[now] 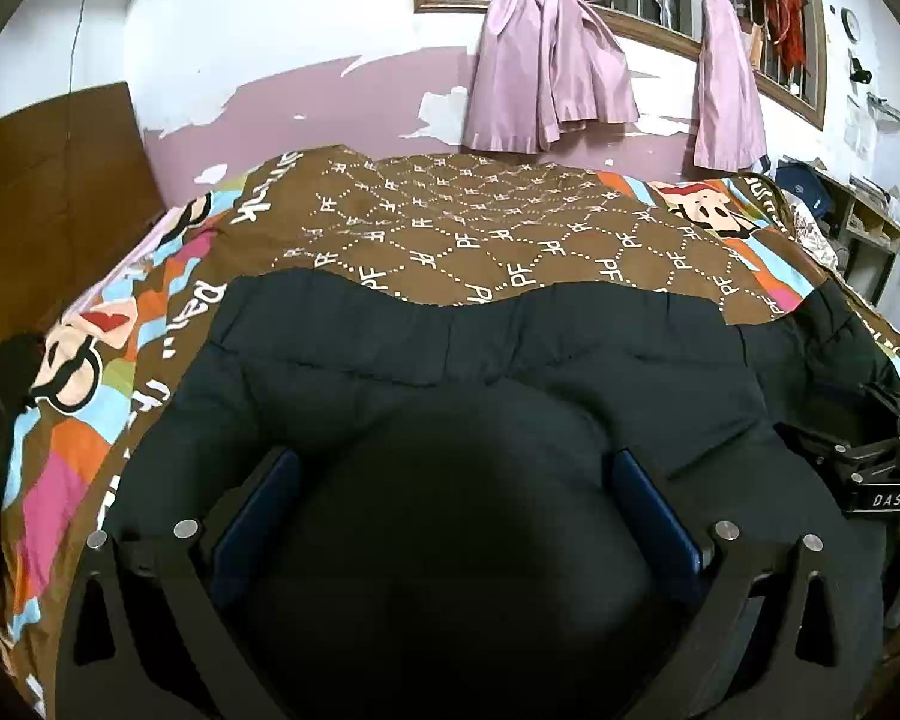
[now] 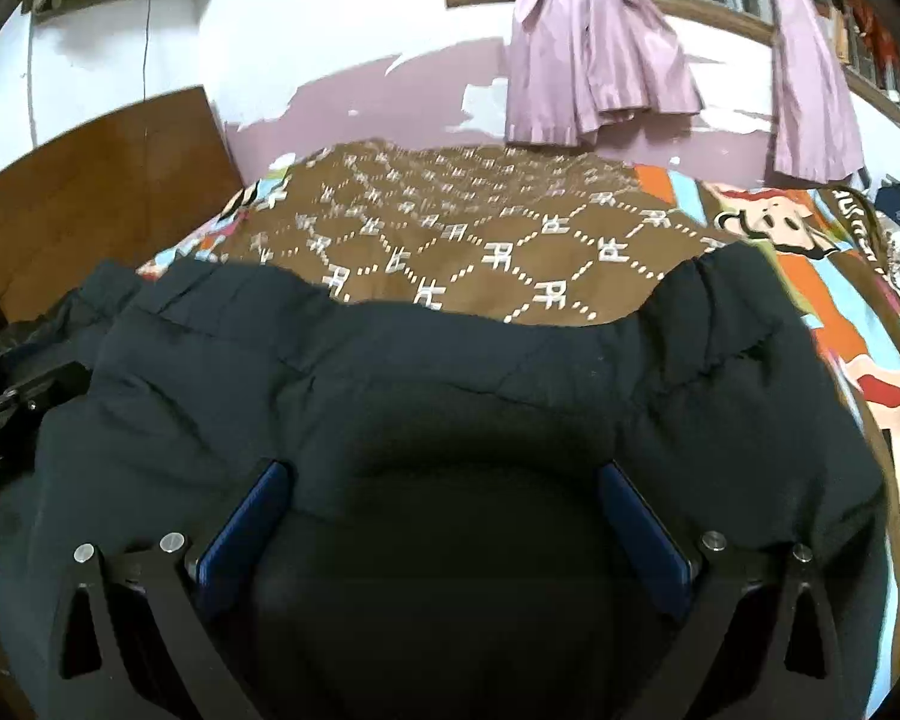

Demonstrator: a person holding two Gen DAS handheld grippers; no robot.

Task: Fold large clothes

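Dark puffy jacket (image 1: 390,354) spread flat across bed, hem edge toward far wall, lying on brown patterned bedspread (image 1: 468,222). Left gripper (image 1: 456,474) and right gripper (image 2: 444,483) both over near side of jacket, side by side, jaws spread wide with a bulge of fabric between blue pads (image 1: 648,504). Not clamped yet; possibly pressing down into padding, hard to tell since near fabric is out of focus.

For a clean fold: close both on near edge at matching depth, catching all layers, lift together, carry straight toward far hem, keep the edge taut between grips.

Shell smooth, matte, slippery-looking; quilted stitch lines; gathered elastic hem. Thick fill, likely springs back, so press crease after laying
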